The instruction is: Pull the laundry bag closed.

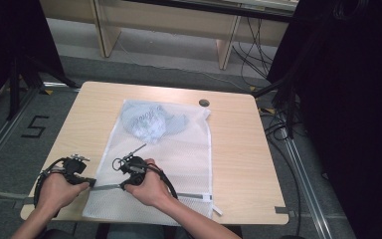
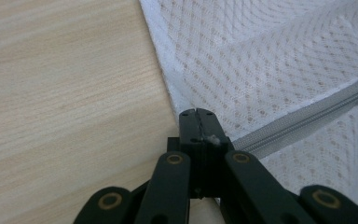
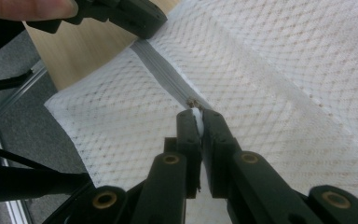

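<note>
Best to keep left claw [image 2: 196,112] clenched on the mesh bag [image 1: 179,149] edge at the zipper [image 2: 303,123] end, while right claw [image 3: 197,113], clenched on the slider [image 3: 195,103], pulls straight along the track, flat over the desk [image 1: 238,149].

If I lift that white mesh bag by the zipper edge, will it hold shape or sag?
The mesh bag will probably sag: it lies limp and flat on the table. The bundled garment inside would likely slide toward the low end. It looks light; thin mesh may slip unless the left gripper grips firmly.
</note>
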Demonstrator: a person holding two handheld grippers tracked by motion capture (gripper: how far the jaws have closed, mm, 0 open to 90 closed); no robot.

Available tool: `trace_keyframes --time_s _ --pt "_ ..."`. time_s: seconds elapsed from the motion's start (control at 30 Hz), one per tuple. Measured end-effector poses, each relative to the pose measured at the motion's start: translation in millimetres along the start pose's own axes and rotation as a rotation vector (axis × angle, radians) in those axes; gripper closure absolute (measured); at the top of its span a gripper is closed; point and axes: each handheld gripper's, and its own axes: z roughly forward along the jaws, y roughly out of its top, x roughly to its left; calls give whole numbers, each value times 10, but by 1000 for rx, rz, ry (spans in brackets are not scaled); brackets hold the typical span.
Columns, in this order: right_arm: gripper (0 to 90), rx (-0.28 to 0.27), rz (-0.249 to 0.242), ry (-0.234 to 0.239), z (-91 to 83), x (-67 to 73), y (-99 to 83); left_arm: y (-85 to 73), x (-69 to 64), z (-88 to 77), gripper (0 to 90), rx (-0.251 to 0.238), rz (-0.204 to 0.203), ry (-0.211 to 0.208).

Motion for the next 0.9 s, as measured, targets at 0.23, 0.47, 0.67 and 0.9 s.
trace_keyframes --time_s 0.23,0.47,0.67,0.9 --pt "870 -4 8 6 -18 -8 -19 2 0 -2 897 3 3 0" --pt "870 0 14 3 -31 -21 -43 0 -2 1 897 1 3 2" --pt "870 0 11 7 -51 -26 -49 3 0 -5 897 8 3 1" --pt "870 7 26 4 -68 -27 -49 3 -5 -6 897 11 5 8"
